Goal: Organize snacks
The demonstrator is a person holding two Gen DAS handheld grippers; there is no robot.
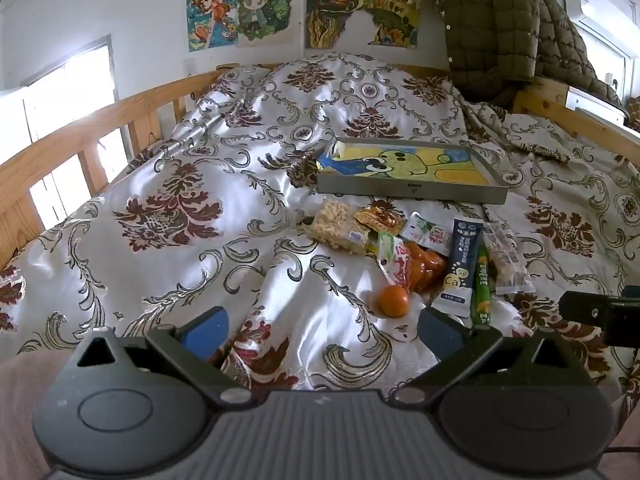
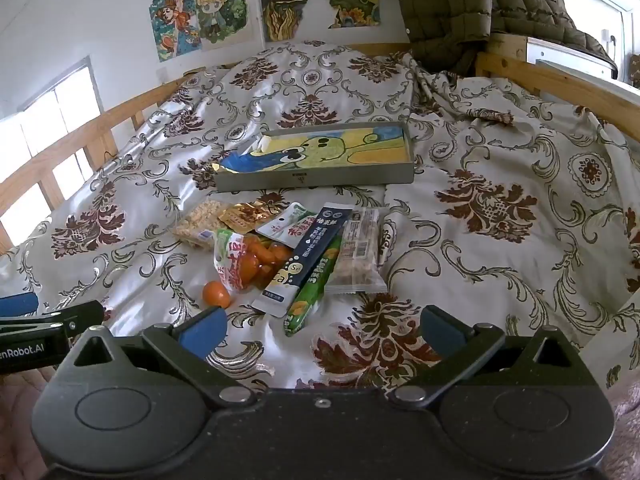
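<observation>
Green stick packet (image 2: 313, 286) lies lengthwise toward the grey tray (image 2: 316, 179); both grippers' jaws gape, holding nothing.

Snacks (image 1: 420, 256) lie before the tray (image 1: 412, 192) on the bed (image 1: 200, 184).

Daylight floods from an overexposed window (image 1: 68, 92) at left, glaring off the satin bedspread (image 1: 180, 184); fisheye bending curves the edges, corners vignette black.

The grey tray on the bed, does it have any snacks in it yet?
No, the grey tray holds only its cartoon lining, while the snack packets and the loose orange lie on the bedspread before it.
</observation>
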